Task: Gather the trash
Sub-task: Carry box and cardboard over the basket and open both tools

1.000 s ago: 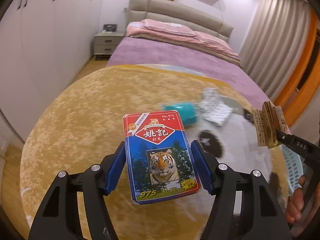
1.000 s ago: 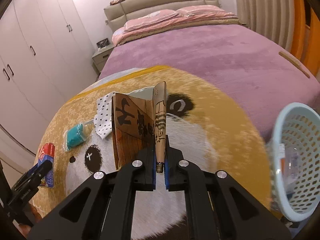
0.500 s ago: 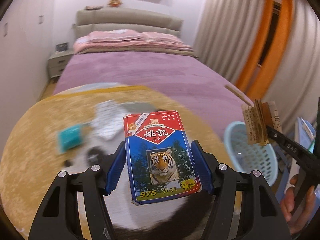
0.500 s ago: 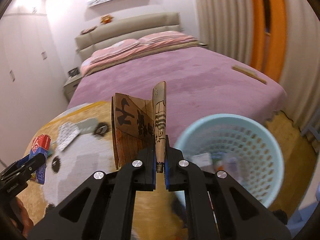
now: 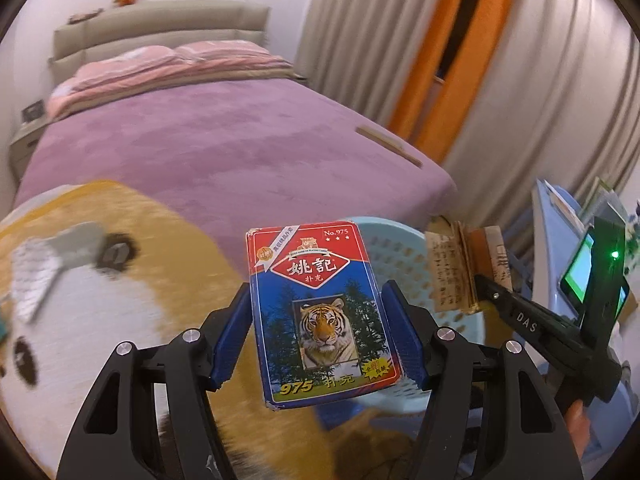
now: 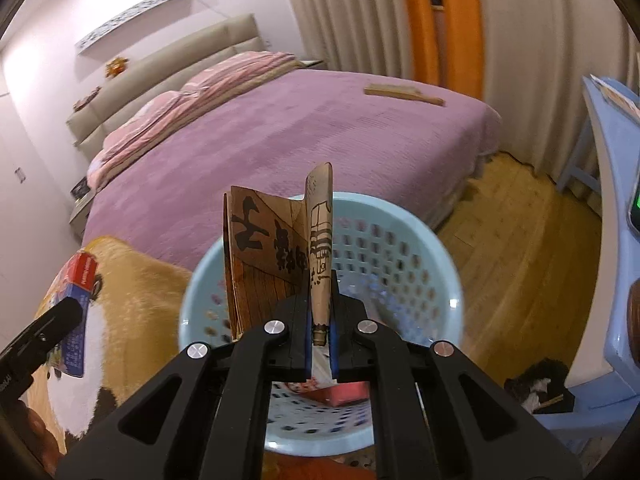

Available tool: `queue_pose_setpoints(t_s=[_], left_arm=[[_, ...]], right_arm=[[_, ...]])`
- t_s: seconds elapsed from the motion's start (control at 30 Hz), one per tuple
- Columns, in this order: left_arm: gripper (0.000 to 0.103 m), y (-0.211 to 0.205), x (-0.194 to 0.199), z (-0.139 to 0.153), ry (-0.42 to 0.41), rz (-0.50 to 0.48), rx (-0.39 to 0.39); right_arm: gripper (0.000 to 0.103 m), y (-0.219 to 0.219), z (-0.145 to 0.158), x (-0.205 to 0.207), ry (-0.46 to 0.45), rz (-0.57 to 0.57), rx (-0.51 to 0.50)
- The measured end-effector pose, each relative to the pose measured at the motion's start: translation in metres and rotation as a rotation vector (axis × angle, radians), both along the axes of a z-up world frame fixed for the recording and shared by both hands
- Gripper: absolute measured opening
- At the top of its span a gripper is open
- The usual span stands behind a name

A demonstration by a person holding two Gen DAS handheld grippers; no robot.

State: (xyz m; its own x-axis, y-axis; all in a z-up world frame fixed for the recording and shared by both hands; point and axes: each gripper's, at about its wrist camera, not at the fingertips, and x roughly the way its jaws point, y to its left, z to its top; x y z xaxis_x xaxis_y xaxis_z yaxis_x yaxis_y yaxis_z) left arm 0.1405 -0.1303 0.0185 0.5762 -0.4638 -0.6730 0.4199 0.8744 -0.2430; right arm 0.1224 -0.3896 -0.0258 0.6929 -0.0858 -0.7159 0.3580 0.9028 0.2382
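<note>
The left gripper (image 5: 320, 332) was clamped on the sides of a red-and-blue playing-card box (image 5: 320, 312), held upright with its tiger face toward the camera; the right gripper (image 6: 320, 320) was pinched almost fully closed on the spine of a brown printed paper booklet (image 6: 276, 264), its pages fanning out to the left. Both loads hung clear of the floor; the pale blue perforated basket (image 6: 420, 256) stood on the wooden floor beside the near right corner of the purple bed (image 6: 280, 136), and some scraps already lay in its bottom. The booklet sat directly over the basket mouth; the card box was over the basket's left rim, beside the tan plush rug (image 5: 120, 280).

Judgement: the step in hand was the drop. The right gripper should open first and only while centred, since loose pages may drift; the left should carry further right, past the rim, before releasing. A white dotted wrapper (image 5: 36, 276) on the rug remained uncollected.
</note>
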Motion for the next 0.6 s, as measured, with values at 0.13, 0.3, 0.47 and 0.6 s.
queue_pose_setpoints(t_s=[0.13, 0.3, 0.47, 0.6], left_arm=[[0.063, -0.035, 0.004, -0.013, 0.011, -0.042, 0.019], [0.064, -0.054, 0.006, -0.022, 0.025, -0.059, 0.036], [0.074, -0.053, 0.011, -0.024, 0.025, -0.048, 0.020], [0.083, -0.044, 0.010, -0.026, 0.025, -0.029, -0.003]], right_arm=[[0.005, -0.018, -0.006, -0.001, 0.015, -0.023, 0.011], [0.005, -0.030, -0.019, 0.003, 0.054, -0.030, 0.030], [0.008, -0.032, -0.032, 0.012, 0.084, -0.002, 0.056], [0.046, -0.032, -0.039, 0.014, 0.089, 0.029, 0.073]])
